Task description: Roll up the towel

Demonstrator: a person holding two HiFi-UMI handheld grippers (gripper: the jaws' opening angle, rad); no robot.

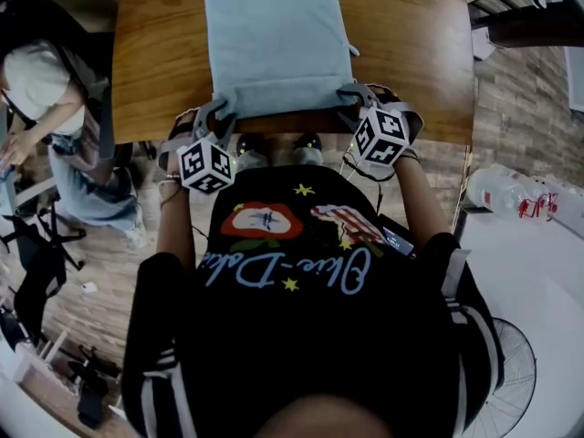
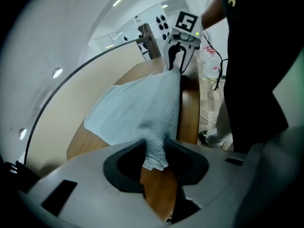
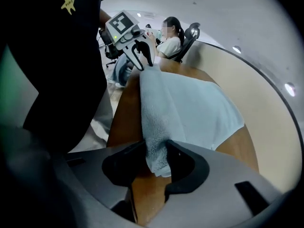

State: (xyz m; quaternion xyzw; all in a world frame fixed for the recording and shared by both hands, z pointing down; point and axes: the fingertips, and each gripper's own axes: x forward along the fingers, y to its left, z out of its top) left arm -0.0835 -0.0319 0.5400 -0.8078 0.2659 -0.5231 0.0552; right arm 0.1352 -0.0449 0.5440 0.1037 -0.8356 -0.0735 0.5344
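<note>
A light blue towel (image 1: 274, 35) lies lengthwise on the wooden table (image 1: 155, 53), and its near edge is bunched into a thick fold at the table's front edge. My left gripper (image 1: 219, 109) is at the fold's left corner and my right gripper (image 1: 351, 94) at its right corner. In the left gripper view the towel (image 2: 137, 108) fills the gap of the left gripper (image 2: 154, 148), with the corner hanging below the pads. The right gripper view shows the same: the towel (image 3: 190, 108) sits pinched in the right gripper (image 3: 154, 148). Each view shows the other gripper (image 2: 175, 56) (image 3: 142, 51) at the fold's far end.
A person (image 1: 46, 89) sits on an office chair to the left of the table. Plastic bottles (image 1: 511, 194) lie on a white surface at the right, with a fan (image 1: 511, 381) below it. The table ends right at my body.
</note>
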